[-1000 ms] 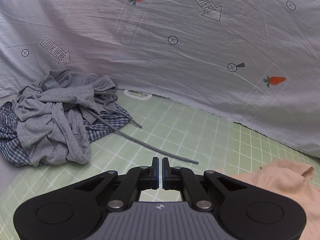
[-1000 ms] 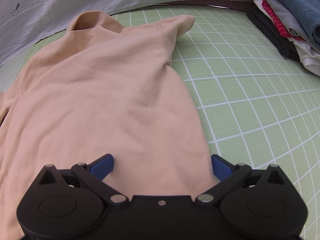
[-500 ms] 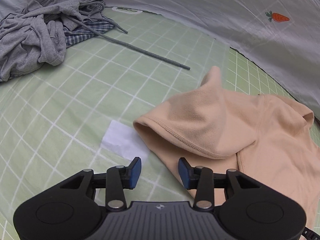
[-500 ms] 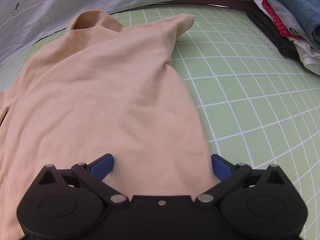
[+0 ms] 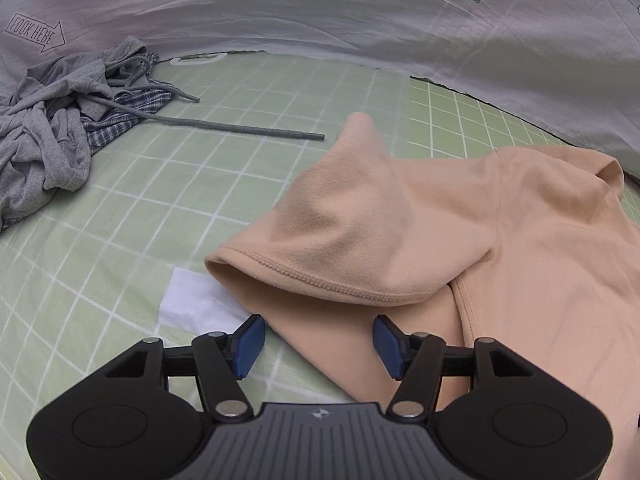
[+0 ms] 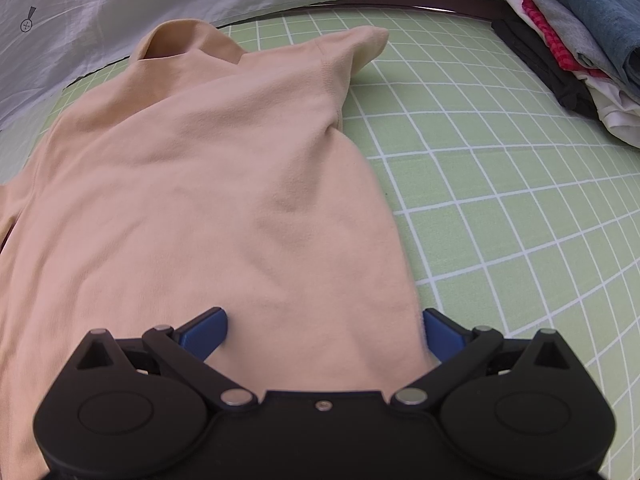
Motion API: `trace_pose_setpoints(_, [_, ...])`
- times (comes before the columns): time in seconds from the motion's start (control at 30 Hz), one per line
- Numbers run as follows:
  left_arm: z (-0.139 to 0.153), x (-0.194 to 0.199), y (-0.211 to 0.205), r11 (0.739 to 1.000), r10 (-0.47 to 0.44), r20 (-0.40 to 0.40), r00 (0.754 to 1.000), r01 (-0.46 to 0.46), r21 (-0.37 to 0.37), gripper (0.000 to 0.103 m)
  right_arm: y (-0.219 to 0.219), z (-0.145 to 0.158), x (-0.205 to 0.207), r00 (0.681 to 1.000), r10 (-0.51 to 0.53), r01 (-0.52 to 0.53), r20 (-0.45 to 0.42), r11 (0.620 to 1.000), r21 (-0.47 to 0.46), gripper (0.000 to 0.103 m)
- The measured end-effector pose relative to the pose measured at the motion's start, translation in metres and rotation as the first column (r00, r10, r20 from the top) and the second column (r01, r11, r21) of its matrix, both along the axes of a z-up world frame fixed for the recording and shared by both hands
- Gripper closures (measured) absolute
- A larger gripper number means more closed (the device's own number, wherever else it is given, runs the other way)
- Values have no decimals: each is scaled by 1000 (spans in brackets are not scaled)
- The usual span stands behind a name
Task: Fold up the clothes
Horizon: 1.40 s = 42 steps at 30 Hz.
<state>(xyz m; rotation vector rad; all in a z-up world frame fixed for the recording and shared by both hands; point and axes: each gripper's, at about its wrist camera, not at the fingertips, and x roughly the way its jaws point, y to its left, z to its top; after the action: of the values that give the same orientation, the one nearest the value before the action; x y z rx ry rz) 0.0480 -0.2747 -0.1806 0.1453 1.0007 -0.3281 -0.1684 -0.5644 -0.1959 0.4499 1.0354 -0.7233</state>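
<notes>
Now the left gripper (image 5: 318,342) points down at the green grid mat (image 5: 168,208), and its jaws are opening; the blue pads (image 5: 249,340) stand apart and do not press on anything. Between them lies the edge of the peach shirt (image 5: 520,240), on the mat, and the pads are not touching it as far as I can see. Just ahead of the jaws is the left sleeve (image 5: 340,232), folded over, with its stitched cuff facing the jaws. Just beside the left pad, a small white paper patch (image 5: 192,300) lies on the mat. Further ahead and to the left lies a grey drawstring (image 5: 240,128), and beyond it a crumpled pile of grey clothes (image 5: 52,132) with a checked cloth under it. Behind all, a pale sheet (image 5: 320,12) with carrots and arrows is hanging.

The right gripper (image 6: 324,330) has its jaws wide, one pad on each side of the lower part of the shirt (image 6: 200,180). The cloth lies flat between them; whether the pads touch it I cannot tell. The shirt stretches away from the jaws to its collar. Far to the right of the jaws stands a stack of folded clothes (image 6: 572,32).
</notes>
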Motion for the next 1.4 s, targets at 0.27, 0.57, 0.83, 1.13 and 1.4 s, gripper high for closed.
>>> trace_pose_setpoints(0.27, [7,6,10,1000,3,3,1000,-3,-21,96,0,0,0,1000,2,-2,3,1000,-2,0])
trace_pose_setpoints(0.57, [42,34,52,980,181,79,980,-173,-96,102,1,0,1,1000,-1,1,6,1000,-3,0])
trace_pose_setpoints(0.83, [98,56,70,973,221,284,933,-192,-126,102,2,0,0,1000,-2,2,10,1000,-6,0])
trace_pose_setpoints(1.13, [47,15,8,994,-81,114,990,89,-70,101,2,0,0,1000,-4,4,13,1000,-8,0])
trace_pose_setpoints(1.4, [25,1,17,992,-75,15,997,76,-96,85,0,1,-2,1000,4,-4,13,1000,-8,0])
